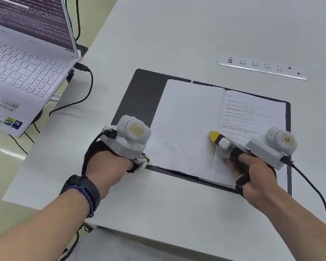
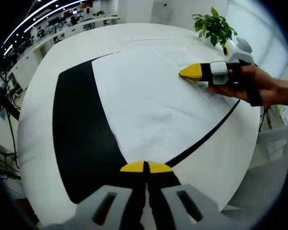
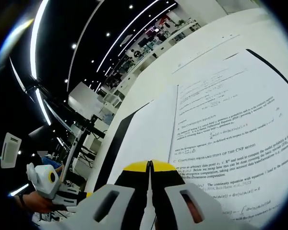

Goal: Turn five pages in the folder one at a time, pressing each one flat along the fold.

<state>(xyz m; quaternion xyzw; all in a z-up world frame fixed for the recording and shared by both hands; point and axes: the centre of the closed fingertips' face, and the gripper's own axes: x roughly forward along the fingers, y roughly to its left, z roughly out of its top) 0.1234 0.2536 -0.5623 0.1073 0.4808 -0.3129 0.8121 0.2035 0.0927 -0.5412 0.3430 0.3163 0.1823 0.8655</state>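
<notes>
Folder (image 1: 137, 95) open near table (image 1: 179, 32) front edge; we press right gripper (image 3: 149, 166), jaws together, at fold; left gripper (image 2: 145, 167), jaws together, at folder's near edge.

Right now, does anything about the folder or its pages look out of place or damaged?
Only mildly: the blank left page of the folder looks faintly crinkled near its middle, not smooth like the printed side. Nothing else stands out.
</notes>
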